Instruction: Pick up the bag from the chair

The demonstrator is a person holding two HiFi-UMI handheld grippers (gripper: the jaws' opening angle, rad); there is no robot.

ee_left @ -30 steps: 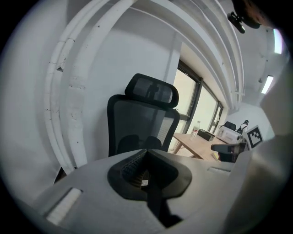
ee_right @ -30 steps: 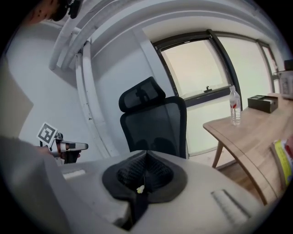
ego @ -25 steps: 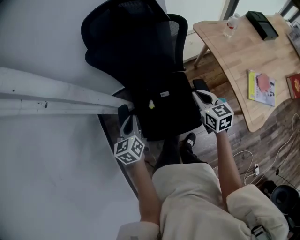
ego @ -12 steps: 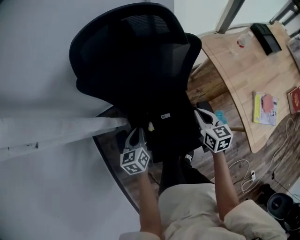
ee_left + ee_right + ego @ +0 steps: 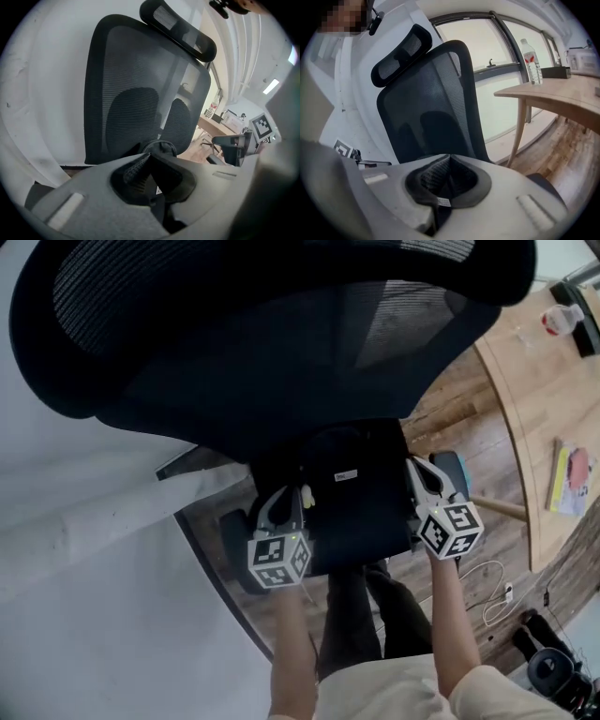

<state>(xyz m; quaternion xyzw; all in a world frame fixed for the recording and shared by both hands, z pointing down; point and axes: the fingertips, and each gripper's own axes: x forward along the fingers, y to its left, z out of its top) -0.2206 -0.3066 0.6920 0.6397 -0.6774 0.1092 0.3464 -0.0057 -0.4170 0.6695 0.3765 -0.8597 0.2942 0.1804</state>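
A black bag (image 5: 354,512) with a small white label and a yellow tag lies on the seat of a black mesh office chair (image 5: 272,343). My left gripper (image 5: 278,499) sits low at the bag's left edge, by the yellow tag. At the bag's right edge is my right gripper (image 5: 416,469), close to the armrest (image 5: 452,465). Both are shut, jaws pressed together. In the left gripper view the left gripper (image 5: 152,155) points at the chair's backrest (image 5: 140,103). The right gripper (image 5: 449,160) also faces the backrest (image 5: 431,108). Whether either touches the bag I cannot tell.
A wooden table (image 5: 553,399) stands at the right with a water bottle (image 5: 561,320) and a book (image 5: 568,479). Cables (image 5: 492,589) lie on the wood floor. A white wall and curtain (image 5: 94,521) are at the left. The person's legs stand just before the seat.
Both grippers have sunk towards the seat and now flank the bag. The head view has closed in, so the backrest fills the top of the picture.
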